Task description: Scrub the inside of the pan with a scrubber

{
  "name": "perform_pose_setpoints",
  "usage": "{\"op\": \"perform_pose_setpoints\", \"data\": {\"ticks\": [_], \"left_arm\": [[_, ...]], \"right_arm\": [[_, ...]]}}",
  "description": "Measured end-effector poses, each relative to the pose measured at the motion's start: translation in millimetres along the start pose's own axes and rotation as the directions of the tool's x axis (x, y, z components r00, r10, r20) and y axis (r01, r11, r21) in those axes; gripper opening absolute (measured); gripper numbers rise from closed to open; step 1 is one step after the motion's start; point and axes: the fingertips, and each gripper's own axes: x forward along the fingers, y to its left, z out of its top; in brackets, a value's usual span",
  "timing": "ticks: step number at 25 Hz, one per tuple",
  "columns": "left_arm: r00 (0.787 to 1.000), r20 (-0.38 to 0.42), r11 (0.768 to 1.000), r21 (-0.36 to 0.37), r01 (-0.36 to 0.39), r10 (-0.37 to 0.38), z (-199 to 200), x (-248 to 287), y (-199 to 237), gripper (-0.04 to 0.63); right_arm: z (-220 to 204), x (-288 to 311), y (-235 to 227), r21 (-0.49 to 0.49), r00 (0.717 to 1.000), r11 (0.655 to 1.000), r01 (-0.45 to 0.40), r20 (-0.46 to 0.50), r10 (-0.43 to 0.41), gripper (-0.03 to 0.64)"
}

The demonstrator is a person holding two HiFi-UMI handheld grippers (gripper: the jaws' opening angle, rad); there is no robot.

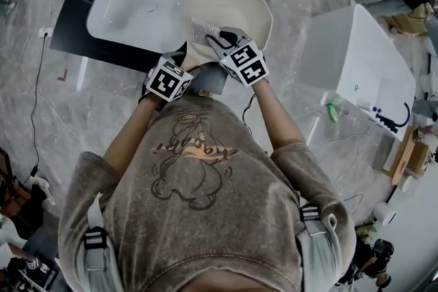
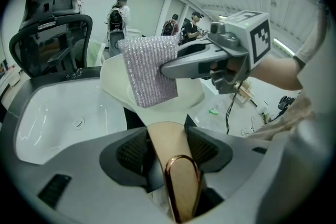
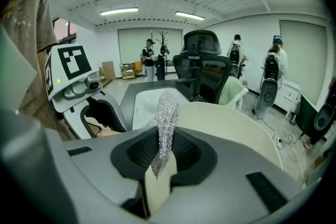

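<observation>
Two grips matter: our left tool [image 2: 167, 153] clamps the handle [image 2: 169, 136] of the pan [image 1: 236, 2], and our right tool [image 3: 160, 153] pinches the scrubber [image 3: 166, 113] at its near inner wall, by the sink [image 1: 123, 10]. We should brace firmly and scrub in circles.

A black worktop [image 1: 72, 27] stands on the grey marbled floor [image 1: 61, 126], and a white sink basin [image 1: 126, 7] is set in it.

Cream pan [image 1: 233, 3], silver glittery scrubber [image 1: 202, 31], white sink [image 1: 126, 10], grey marbled floor [image 1: 89, 113]
</observation>
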Motion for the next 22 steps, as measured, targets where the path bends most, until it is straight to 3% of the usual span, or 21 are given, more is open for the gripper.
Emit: {"op": "perform_pose_setpoints", "data": {"ticks": [13, 22], "left_arm": [[1.000, 0.005, 0.999, -0.021, 0.025, -0.025, -1.0, 2.8, 0.6, 0.256], [0.998, -0.017, 0.998, -0.004, 0.055, -0.055, -2.3, 3.5, -0.4, 0.256]], "right_arm": [[-5.0, 58.7, 5.8, -0.207, 0.979, 0.965, -0.162, -0.158, 0.131, 0.077], [-7.5, 88.0, -0.3, -0.202, 0.970, 0.962, -0.186, -0.195, 0.146, 0.078]]}}
